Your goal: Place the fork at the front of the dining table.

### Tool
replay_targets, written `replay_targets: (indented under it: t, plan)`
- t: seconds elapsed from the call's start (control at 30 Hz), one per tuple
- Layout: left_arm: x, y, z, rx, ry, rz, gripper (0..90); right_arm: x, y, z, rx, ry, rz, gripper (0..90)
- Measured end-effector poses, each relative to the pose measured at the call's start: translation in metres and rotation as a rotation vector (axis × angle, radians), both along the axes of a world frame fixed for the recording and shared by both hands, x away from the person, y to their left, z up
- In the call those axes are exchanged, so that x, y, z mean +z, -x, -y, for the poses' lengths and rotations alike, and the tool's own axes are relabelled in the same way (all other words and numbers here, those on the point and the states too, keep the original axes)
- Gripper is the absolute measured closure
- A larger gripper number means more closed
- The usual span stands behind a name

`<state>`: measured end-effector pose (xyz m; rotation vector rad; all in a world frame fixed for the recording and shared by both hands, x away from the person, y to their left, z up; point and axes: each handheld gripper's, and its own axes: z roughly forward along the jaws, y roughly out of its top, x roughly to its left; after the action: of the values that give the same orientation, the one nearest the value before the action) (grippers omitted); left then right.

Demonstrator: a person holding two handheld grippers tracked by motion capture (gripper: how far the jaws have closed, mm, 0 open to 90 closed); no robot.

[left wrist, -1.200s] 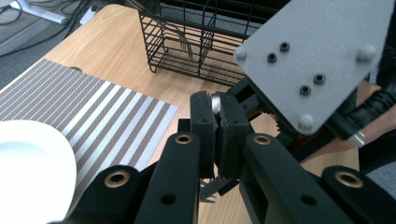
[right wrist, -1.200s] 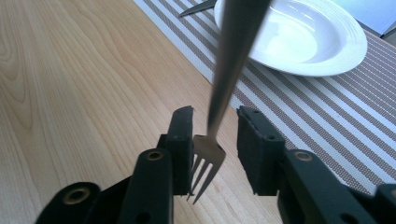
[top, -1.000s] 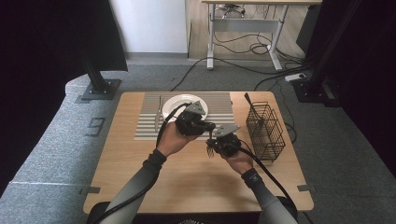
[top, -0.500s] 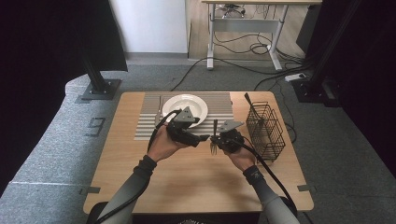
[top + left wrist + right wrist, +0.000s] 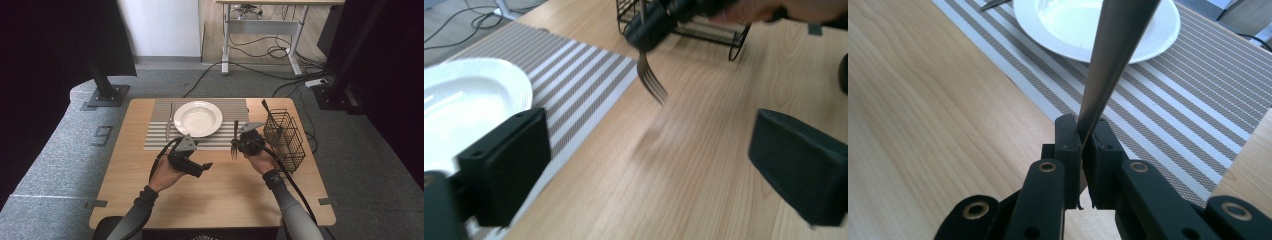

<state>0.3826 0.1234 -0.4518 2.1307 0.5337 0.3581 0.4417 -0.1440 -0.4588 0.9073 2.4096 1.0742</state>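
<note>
The right gripper [image 5: 1082, 145] has its jaws pressed on a fork [image 5: 234, 139], pinching the handle where the right gripper view shows the metal shaft rising from between them. In the high view the fork stands upright, tines down, above the table [image 5: 215, 200] near the mat's [image 5: 160, 137] right front corner, just beside the basket [image 5: 285, 137] at the right edge. The left gripper [image 5: 649, 165] has just been opening; its jaws stand spread wide with nothing between them, over bare wood in front of the mat. A plate [image 5: 198, 118] sits on the mat, and a knife [image 5: 169, 122] lies at its left.
</note>
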Motion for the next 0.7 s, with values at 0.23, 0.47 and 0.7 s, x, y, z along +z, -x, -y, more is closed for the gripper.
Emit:
replay_targets:
  t: [0.23, 0.47, 0.7]
  plan:
    - [-0.027, 0.017, -0.015, 0.028, 0.010, -0.016, 0.0, -0.002, -0.016, 0.004, -0.024, 0.014, -0.020, 84.3]
    - [-0.052, 0.029, -0.025, 0.047, -0.010, -0.034, 0.0, -0.005, -0.032, 0.005, -0.049, 0.016, -0.039, 84.4]
    - [-0.069, 0.036, -0.032, 0.062, -0.066, -0.043, 0.0, -0.008, -0.050, 0.001, -0.078, 0.029, -0.058, 84.3]
